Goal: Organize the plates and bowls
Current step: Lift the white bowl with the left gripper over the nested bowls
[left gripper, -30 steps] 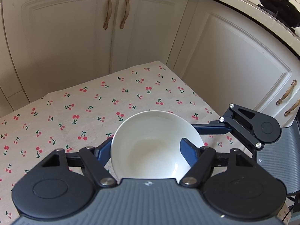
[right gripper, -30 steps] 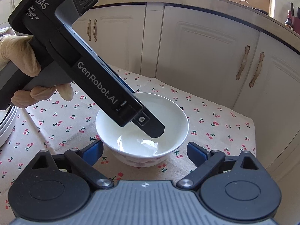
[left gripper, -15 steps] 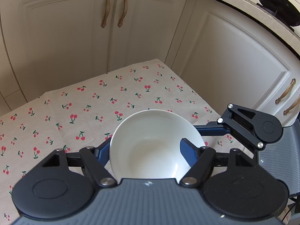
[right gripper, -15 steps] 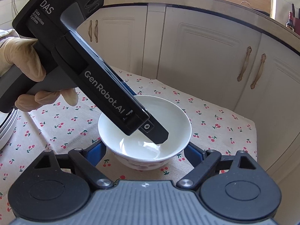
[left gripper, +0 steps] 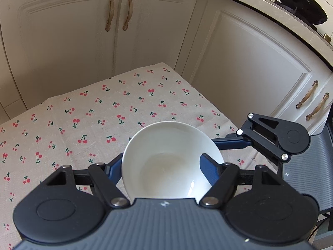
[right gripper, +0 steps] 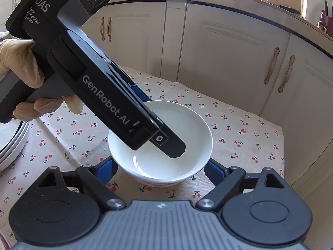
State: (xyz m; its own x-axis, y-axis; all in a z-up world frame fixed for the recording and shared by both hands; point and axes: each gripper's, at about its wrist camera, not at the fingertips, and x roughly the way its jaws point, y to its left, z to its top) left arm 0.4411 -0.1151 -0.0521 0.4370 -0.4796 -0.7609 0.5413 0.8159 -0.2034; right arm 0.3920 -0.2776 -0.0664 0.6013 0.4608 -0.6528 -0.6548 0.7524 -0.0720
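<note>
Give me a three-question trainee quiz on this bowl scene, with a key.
1. True or false: the bowl stands on the cherry-print tablecloth.
2. Where are the fingers of the right tongs? A) apart, one on each side of the bowl; B) both inside the bowl; C) closed on a cupboard handle.
3. Fill in: one finger of the left tongs reaches ___ the bowl, while the other is outside its wall.
Key: 1 true; 2 A; 3 inside.
</note>
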